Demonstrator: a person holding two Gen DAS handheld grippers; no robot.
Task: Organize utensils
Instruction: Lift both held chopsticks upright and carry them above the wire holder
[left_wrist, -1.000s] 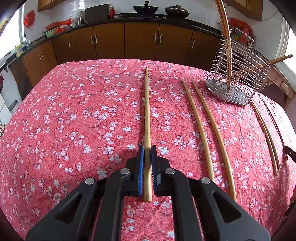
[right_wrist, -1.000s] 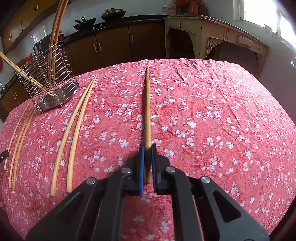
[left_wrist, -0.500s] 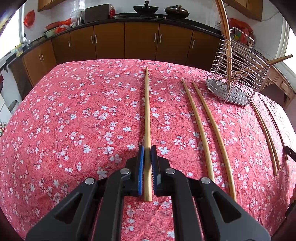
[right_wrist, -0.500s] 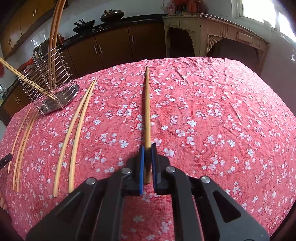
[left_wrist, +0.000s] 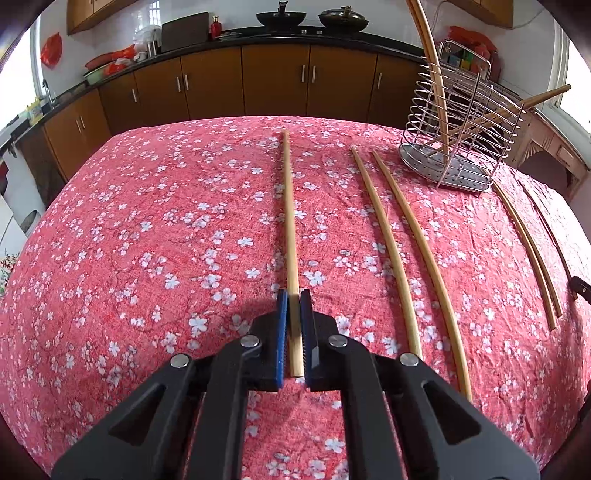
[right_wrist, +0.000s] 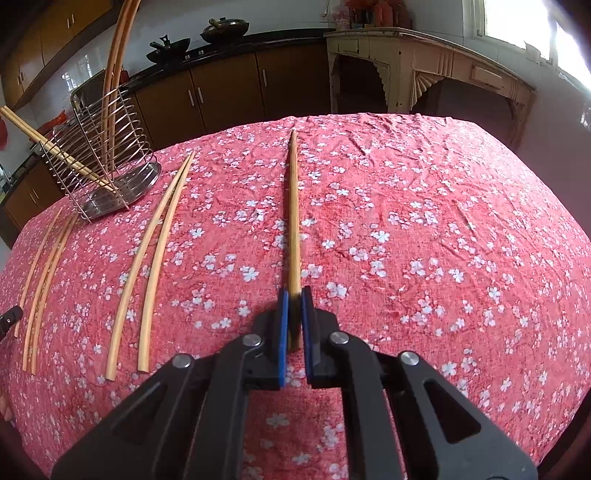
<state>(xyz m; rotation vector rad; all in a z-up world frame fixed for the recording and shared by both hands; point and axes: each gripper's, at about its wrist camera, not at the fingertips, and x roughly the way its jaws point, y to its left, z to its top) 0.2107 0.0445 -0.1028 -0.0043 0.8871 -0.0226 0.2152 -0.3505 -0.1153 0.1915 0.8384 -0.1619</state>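
Observation:
My left gripper (left_wrist: 294, 295) is shut on a long pale wooden chopstick (left_wrist: 289, 221) near its thick end; the stick runs straight ahead over the red flowered cloth. My right gripper (right_wrist: 294, 293) is shut on a darker wooden chopstick (right_wrist: 294, 214) in the same way. A wire utensil rack (left_wrist: 458, 140) stands at the far right of the left wrist view, with several chopsticks leaning in it. The same wire utensil rack (right_wrist: 103, 162) appears at the far left of the right wrist view.
Two pale chopsticks (left_wrist: 402, 251) lie side by side right of the left gripper, and a thinner pair (left_wrist: 532, 251) lies past them near the table's right edge. The red flowered tablecloth (right_wrist: 424, 240) spreads to the right. Brown kitchen cabinets (left_wrist: 273, 81) stand behind the table.
The right wrist view has shifted slightly, so the rack and loose chopsticks sit a little further right in it. Both grippers stay shut on their chopsticks.

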